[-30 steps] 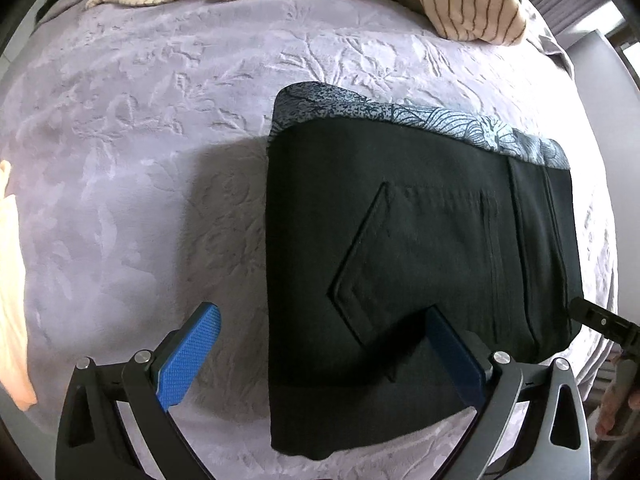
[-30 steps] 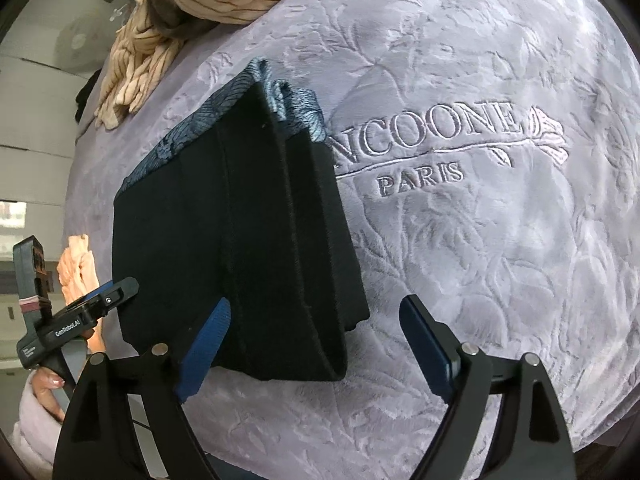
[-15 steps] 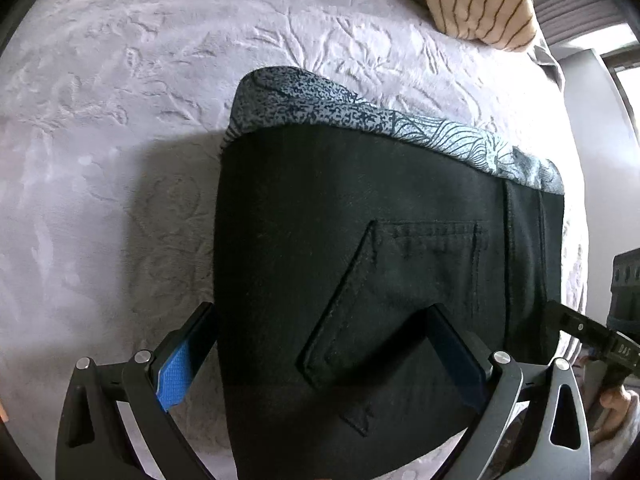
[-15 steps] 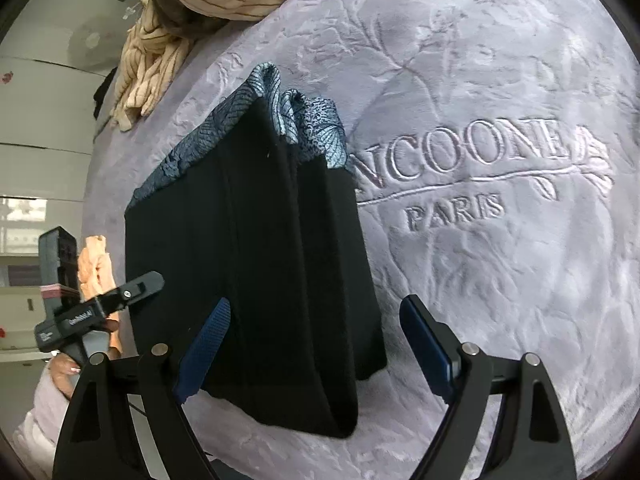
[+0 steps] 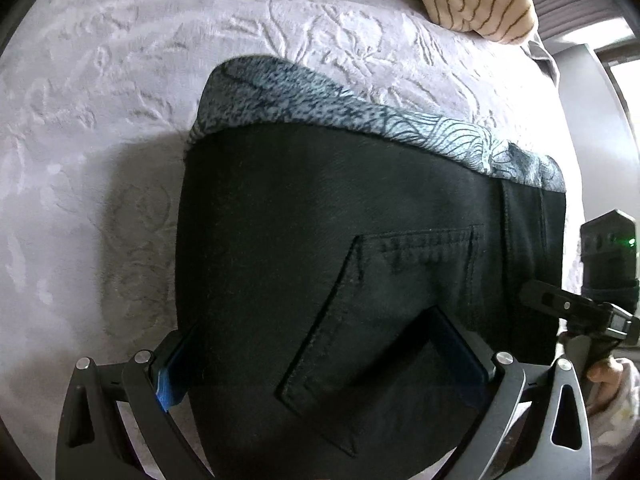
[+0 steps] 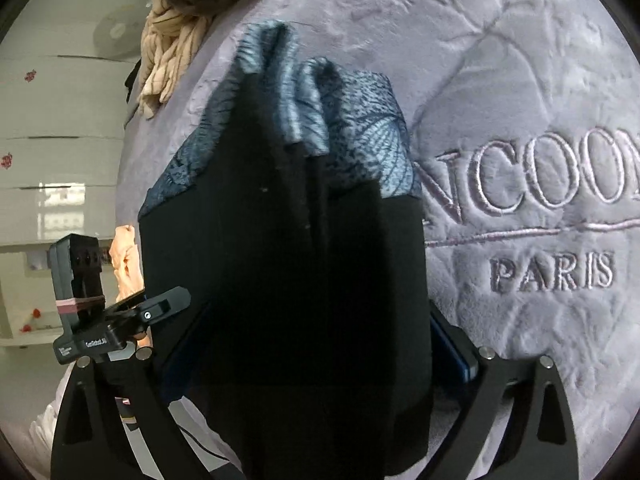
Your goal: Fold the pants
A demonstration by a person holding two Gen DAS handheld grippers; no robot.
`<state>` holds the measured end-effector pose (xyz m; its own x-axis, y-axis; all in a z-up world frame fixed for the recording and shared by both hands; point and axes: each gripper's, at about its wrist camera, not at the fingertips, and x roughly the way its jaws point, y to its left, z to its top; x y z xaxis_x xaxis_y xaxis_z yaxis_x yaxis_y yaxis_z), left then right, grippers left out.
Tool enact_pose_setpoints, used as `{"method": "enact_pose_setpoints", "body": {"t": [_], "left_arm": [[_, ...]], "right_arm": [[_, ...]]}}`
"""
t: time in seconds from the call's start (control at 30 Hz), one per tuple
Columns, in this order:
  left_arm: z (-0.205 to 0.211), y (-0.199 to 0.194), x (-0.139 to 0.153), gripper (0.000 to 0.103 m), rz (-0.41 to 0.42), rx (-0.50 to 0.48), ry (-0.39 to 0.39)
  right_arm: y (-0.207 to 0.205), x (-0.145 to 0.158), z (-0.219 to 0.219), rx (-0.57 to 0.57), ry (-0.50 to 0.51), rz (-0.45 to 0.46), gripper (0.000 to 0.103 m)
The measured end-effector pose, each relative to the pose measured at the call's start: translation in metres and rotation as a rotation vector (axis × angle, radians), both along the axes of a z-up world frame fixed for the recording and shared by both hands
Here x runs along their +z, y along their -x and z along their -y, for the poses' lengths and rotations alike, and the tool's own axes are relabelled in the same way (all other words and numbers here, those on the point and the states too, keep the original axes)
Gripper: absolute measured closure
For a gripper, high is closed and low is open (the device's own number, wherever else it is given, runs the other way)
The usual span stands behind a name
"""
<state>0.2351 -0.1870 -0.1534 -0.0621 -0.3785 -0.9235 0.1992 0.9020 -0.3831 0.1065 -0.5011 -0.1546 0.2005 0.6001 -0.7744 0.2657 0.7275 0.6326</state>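
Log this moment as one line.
stage: both grippers at folded black pants | left gripper: open, straddling | right gripper: opening, pants between fingers | surface: purple blanket

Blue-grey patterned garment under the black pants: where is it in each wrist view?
Left wrist: patterned garment forms a band along the black pants' far edge, upper centre.
Right wrist: it bunches above the pants, upper centre.
Shared landmark: lilac embossed blanket.

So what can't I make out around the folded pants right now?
- Left wrist view: the black pants cover the left gripper's inner pad; grip unclear.
- Right wrist view: the right gripper's jaws are opening around the dark bundle; contact unreadable.
- Both views: the near edge is cut off.
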Motion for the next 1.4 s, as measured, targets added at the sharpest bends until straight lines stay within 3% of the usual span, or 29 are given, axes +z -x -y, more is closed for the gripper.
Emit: {"method": "enact_pose_setpoints", "body": {"t": [0.47, 0.67, 0.87, 0.97, 1.03, 1.13, 1.17, 1.2, 1.4], "left_arm": [[-0.015, 0.004, -0.006, 0.0, -0.031, 0.018, 0.048], [-0.024, 0.007, -0.001, 0.0, -0.035, 0.023, 0.05], [-0.034, 0.006, 0.005, 0.0, 0.004, -0.023, 0.061], [-0.042, 0.006, 0.001, 0.0, -0.004, -0.03, 0.097], [-0.044, 0.006, -0.001, 0.0, 0.001, -0.036, 0.114], [-0.046, 0.008, -0.004, 0.002, 0.012, -0.032, 0.141], [-0.043, 0.007, -0.005, 0.005, 0.018, -0.023, 0.149], [-0.049, 0.009, -0.004, 0.015, 0.018, -0.017, 0.166], [-0.046, 0.018, 0.013, 0.028, 0.05, 0.017, 0.165]], "right_arm": [[-0.002, -0.01, 0.006, -0.021, -0.028, -0.035, 0.001], [-0.015, -0.001, -0.002, -0.036, -0.023, -0.093, 0.001], [-0.019, 0.017, 0.013, 0.004, -0.031, -0.025, 0.001], [-0.023, 0.014, 0.02, 0.038, -0.066, -0.02, 0.011], [-0.026, 0.006, 0.024, 0.05, -0.106, -0.026, 0.025], [-0.022, -0.004, 0.025, 0.036, -0.176, -0.006, 0.027], [-0.021, -0.006, 0.025, 0.028, -0.187, -0.001, 0.028], [-0.019, -0.008, 0.026, 0.015, -0.2, 0.003, 0.029], [-0.012, -0.005, 0.024, -0.053, -0.226, 0.003, 0.038]]}}
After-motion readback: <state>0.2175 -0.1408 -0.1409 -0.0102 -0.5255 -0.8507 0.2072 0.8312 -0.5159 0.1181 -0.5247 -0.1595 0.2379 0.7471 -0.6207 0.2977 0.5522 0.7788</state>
